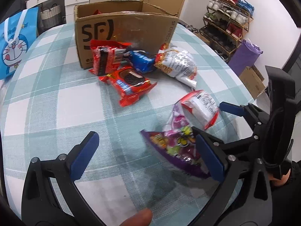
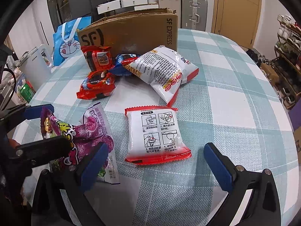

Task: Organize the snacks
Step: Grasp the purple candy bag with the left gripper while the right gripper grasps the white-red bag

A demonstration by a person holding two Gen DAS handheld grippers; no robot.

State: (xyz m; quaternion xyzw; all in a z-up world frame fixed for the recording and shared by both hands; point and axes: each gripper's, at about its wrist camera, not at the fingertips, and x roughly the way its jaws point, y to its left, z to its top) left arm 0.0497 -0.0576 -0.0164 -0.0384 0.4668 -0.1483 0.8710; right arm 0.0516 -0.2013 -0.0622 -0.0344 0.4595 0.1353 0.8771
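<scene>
Left wrist view: left gripper held low over the checked tablecloth, jaws spread wide; a fingertip shows at the bottom edge.
Purple snack bag: crumpled, lying between the left gripper's jaws, close to its right finger. I cannot tell whether they touch.
Pale purple packet: under the purple snack bag, mostly covered.
Right wrist view: right gripper also spread wide and holding nothing.
White-and-red packet: flat on the cloth, printed side up, just beyond the right gripper's open jaws.
Cardboard box: open-topped, at the far side of the table. Its inside is hidden apart from a scrap of red at the rim.
Far pile: red cookie pack, upright red pack, blue pack and large white bag, bunched against the box front. The blue pack is largely covered by the others.
Far left: blue cartoon bag, cut off by the frame.
Far right: shoe rack, blurred.
</scene>
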